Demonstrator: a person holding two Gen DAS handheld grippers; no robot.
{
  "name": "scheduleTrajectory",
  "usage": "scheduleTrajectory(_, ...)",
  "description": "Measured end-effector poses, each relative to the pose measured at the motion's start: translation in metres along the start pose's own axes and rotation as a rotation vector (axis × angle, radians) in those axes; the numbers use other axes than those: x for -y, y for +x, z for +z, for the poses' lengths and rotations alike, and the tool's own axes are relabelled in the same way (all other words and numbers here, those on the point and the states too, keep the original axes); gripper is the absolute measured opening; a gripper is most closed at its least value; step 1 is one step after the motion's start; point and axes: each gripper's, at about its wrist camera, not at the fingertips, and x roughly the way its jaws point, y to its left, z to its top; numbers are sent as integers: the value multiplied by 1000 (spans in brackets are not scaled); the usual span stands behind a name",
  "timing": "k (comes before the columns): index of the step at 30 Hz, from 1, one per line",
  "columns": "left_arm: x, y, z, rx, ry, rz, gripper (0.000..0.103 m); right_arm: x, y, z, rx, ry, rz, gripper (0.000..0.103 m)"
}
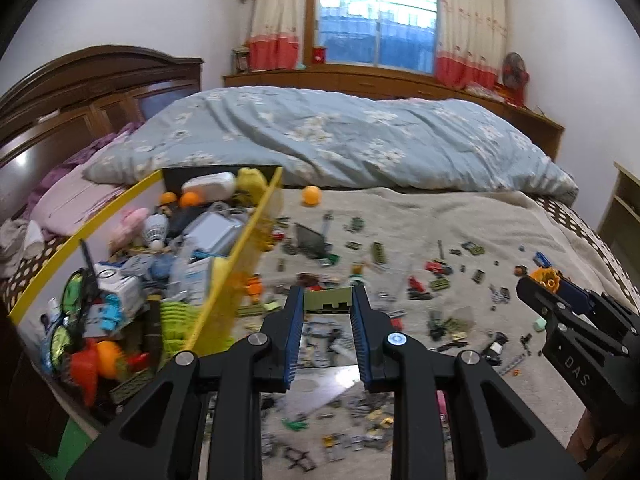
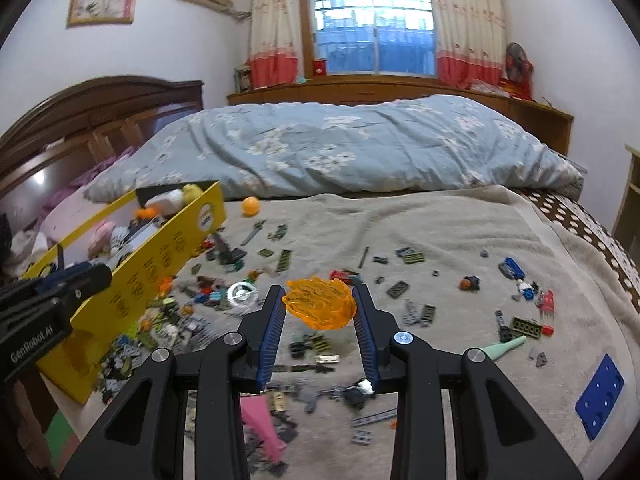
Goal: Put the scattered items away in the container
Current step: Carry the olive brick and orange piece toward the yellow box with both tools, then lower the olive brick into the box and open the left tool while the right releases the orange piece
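Beside the yellow toy box point(image 1: 236, 256): left gripper point(image 1: 327, 300) clamping an olive brick point(image 1: 328, 299), right gripper point(image 2: 319, 300) pinching an orange flame piece point(image 2: 319, 302), seemingly loosely, liable to slip.

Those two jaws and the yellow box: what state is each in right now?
Left gripper: shut on olive-green brick.
Right gripper: shut on orange flame piece.
Yellow box: open, heaped with toys.
Orange ball: loose on blanket.
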Motion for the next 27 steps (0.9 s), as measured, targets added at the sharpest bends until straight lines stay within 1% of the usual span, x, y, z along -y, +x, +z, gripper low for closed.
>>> scheduleTrajectory(6, -38, -1, -6, -1, -65, 40, 23, -37, 5, -1, -21, -72, 26, 35)
scheduleTrajectory(17, -119, 5, -21, -18, -197, 153, 23, -103, 22, -6, -57, -199, 81, 35)
scheduleTrajectory(23, -158, 7, -27, -23, -246, 228, 23, -133, 29, -10, -73, -254, 102, 35)
scheduleTrajectory(27, -174, 10, -31, -34, -260, 260, 23, -147, 34, -10, -78, -283, 112, 35)
